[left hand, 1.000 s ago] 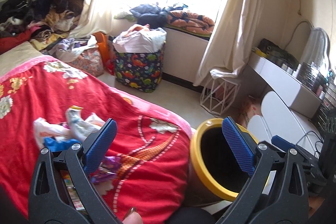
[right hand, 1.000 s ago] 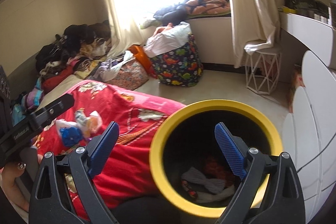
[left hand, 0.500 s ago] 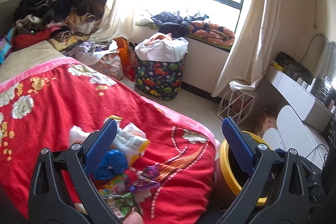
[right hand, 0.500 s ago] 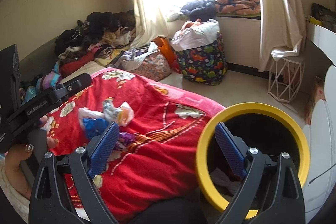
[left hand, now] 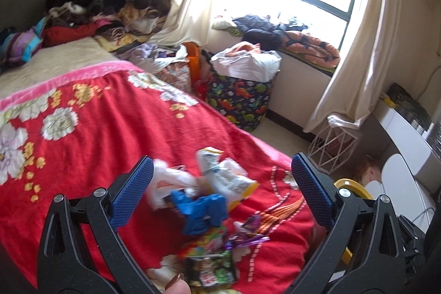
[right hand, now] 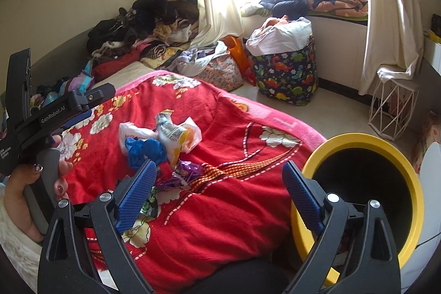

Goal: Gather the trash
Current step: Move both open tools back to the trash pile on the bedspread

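Note:
A heap of trash lies on the red flowered blanket (left hand: 91, 134): a crumpled blue piece (left hand: 202, 210), white and yellow wrappers (left hand: 226, 175), a purple wrapper (left hand: 249, 234) and a colourful packet (left hand: 210, 262). My left gripper (left hand: 220, 192) is open and empty, just above the heap. In the right wrist view the heap (right hand: 162, 139) lies ahead to the left, and the left gripper (right hand: 55, 112) shows at the left. My right gripper (right hand: 217, 192) is open and empty over the blanket (right hand: 220, 211), beside the yellow-rimmed bin (right hand: 366, 200).
The bin's rim (left hand: 350, 183) shows at the bed's right edge. A dinosaur-print hamper (left hand: 239, 101), bags and a white wire stool (left hand: 333, 148) stand on the floor by the window. Clothes (left hand: 110, 2) are piled at the bed's far end. A white desk (left hand: 408, 126) is at the right.
Both grippers have swung left, away from the bin and toward the trash heap on the bed. The left gripper now frames the heap. Both stay open.

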A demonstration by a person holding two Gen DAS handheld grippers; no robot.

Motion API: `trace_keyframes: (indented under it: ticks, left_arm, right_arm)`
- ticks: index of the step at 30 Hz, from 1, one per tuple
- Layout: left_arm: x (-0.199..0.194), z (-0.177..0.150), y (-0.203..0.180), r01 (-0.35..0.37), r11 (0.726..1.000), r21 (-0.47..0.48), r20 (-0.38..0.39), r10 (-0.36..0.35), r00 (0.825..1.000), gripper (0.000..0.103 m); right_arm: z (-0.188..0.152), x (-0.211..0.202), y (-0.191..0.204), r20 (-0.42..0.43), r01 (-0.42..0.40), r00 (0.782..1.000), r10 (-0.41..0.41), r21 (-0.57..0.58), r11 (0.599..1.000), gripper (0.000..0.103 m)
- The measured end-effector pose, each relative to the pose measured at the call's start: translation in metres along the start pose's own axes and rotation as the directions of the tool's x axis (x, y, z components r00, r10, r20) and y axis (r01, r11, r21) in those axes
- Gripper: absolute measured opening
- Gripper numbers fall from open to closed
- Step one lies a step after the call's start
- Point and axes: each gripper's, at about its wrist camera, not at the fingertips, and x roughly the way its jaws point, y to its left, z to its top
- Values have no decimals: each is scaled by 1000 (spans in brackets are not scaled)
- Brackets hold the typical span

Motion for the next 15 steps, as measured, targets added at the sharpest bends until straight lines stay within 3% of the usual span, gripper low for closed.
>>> trace_keyframes:
  ticks: [2,7,10,15]
  left_arm:
    - [2,-1,9,-10,1000,-16,-13,10,1000,91]
    - [8,-9,26,-1,999,-41,-61,-2,998,73]
    - [15,-17,31,10,998,-54,-103,-16,995,60]
    - [27,-29,36,31,997,-73,-170,-43,985,42]
  right_arm:
    - [0,6,2,-12,-16,1000,16,-3,1000,90]
    - [-1,24,13,-50,-56,997,55,-15,998,86]
    - [-5,38,19,-88,-69,994,67,-17,997,77]
    - [-13,61,23,-158,-113,981,111,-3,994,51]
